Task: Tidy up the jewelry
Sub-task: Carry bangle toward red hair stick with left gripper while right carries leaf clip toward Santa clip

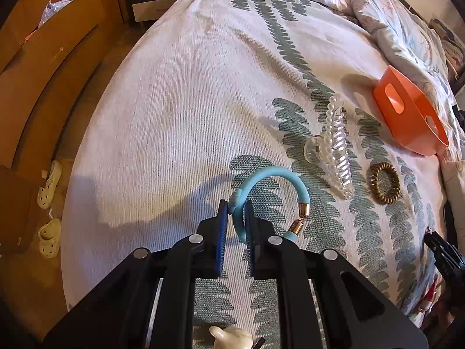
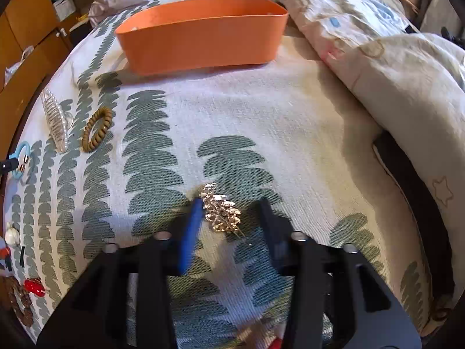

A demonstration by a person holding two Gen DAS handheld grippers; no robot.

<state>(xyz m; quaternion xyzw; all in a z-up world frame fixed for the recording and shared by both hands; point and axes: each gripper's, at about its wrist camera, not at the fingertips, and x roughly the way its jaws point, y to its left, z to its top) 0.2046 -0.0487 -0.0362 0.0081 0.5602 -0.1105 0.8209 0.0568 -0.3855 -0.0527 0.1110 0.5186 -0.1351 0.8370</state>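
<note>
My left gripper [image 1: 236, 203] is shut on a light blue bracelet [image 1: 270, 174] with gold end caps, held just above the bedspread; it also shows in the right wrist view [image 2: 19, 157]. My right gripper [image 2: 231, 203] is open, its fingers either side of a gold leaf-shaped hair clip [image 2: 222, 210] lying on the bedspread. The orange basket [image 2: 200, 43] stands at the far side, also seen in the left wrist view [image 1: 407, 113]. A clear pearl claw clip [image 1: 334, 145] and a brown spiral hair tie [image 1: 384, 182] lie between the bracelet and the basket.
A crumpled duvet [image 2: 392, 67] lies to the right of the basket. Small items lie at the bed's left edge: a red clip [image 2: 33, 287], a white pearl piece [image 2: 11, 234], a brown piece [image 2: 20, 302]. Wooden drawers [image 1: 43, 67] and white clogs [image 1: 49, 183] are beside the bed.
</note>
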